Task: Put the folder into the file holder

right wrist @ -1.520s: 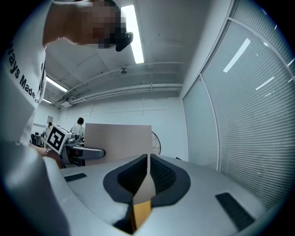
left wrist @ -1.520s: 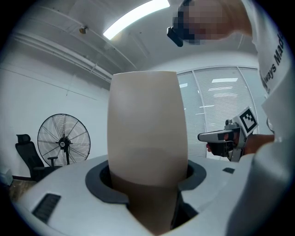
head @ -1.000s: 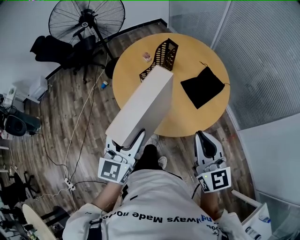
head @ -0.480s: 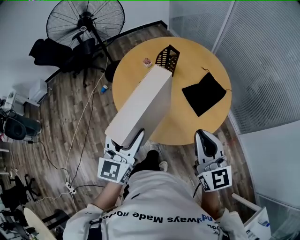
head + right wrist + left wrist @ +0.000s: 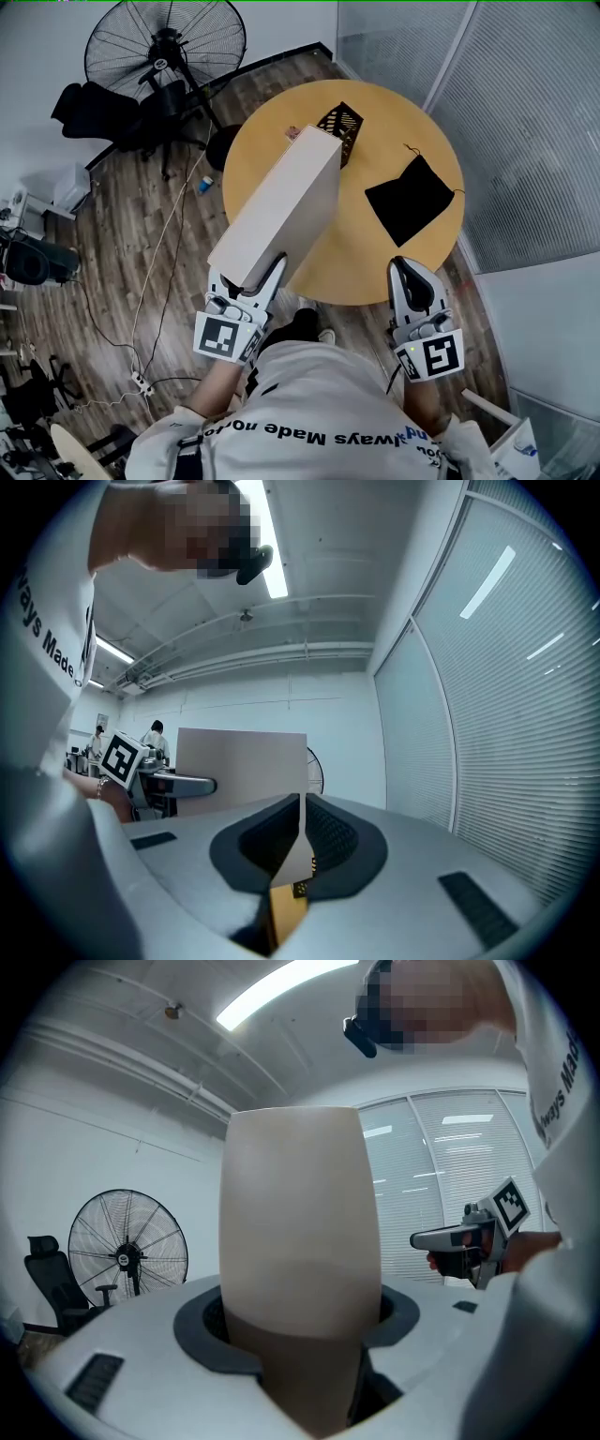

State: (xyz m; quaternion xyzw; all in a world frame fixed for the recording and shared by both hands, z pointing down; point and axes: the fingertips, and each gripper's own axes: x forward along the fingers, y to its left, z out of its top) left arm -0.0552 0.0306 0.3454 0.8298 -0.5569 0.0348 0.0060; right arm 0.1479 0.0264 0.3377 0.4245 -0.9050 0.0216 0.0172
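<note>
Our shirt (image 5: 309, 403) is white with dark lettering — our left gripper (image 5: 246, 274) and right gripper (image 5: 403, 270) are pale grey, with black-and-white square markers (image 5: 225, 337).

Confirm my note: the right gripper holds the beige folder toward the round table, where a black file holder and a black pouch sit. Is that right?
Not quite. The head view shows the left gripper with its jaws clamped on the folder; the right gripper is shut and holds nothing. The rest stands: the file holder and black pouch sit on the round table.
</note>
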